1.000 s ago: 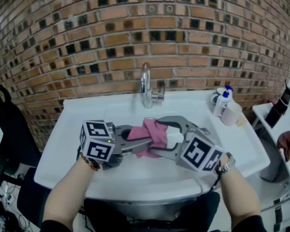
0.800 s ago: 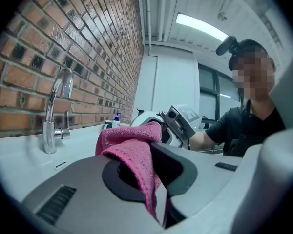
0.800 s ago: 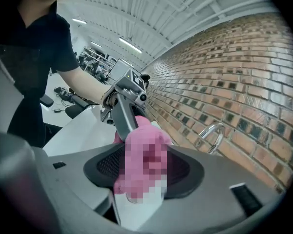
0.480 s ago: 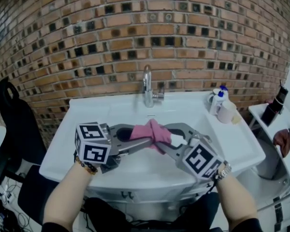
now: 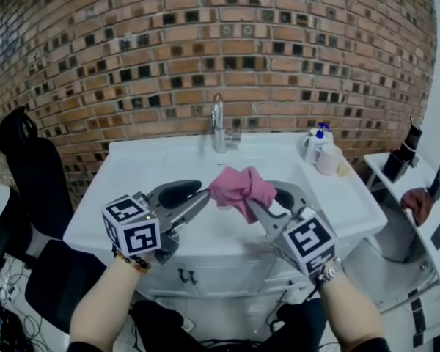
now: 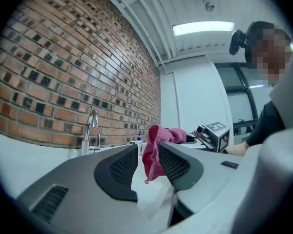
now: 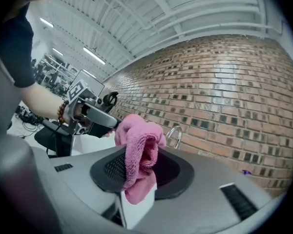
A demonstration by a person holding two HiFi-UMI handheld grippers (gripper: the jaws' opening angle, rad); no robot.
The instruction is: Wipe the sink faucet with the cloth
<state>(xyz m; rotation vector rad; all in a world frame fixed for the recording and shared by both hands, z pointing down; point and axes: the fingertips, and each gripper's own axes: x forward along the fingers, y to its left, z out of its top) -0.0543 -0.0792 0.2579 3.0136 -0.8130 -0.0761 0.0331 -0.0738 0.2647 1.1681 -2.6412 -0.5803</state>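
A pink cloth (image 5: 240,187) hangs bunched in the air over the front of the white sink (image 5: 148,164). My right gripper (image 5: 254,205) is shut on it, and its jaws have just been closing; in the right gripper view the cloth (image 7: 136,130) is pinched between both pads of that gripper (image 7: 141,153). My left gripper (image 5: 204,195) stands open at the cloth's left edge, its jaws having just been opening. In the left gripper view the cloth (image 6: 174,134) dangles between the tips of the left gripper (image 6: 147,150), unpressed. The chrome faucet (image 5: 218,123) stands at the back.
A brick wall (image 5: 132,64) rises behind the sink. Bottles and a cup (image 5: 320,151) stand at the sink's back right corner. A black chair (image 5: 31,169) is on the left. On the right, a white side shelf (image 5: 385,169) carries a dark bottle.
Both grippers lifted the cloth out of the basin and toward the sink's front edge. The right jaws closed on the cloth. The left jaws opened and released it.
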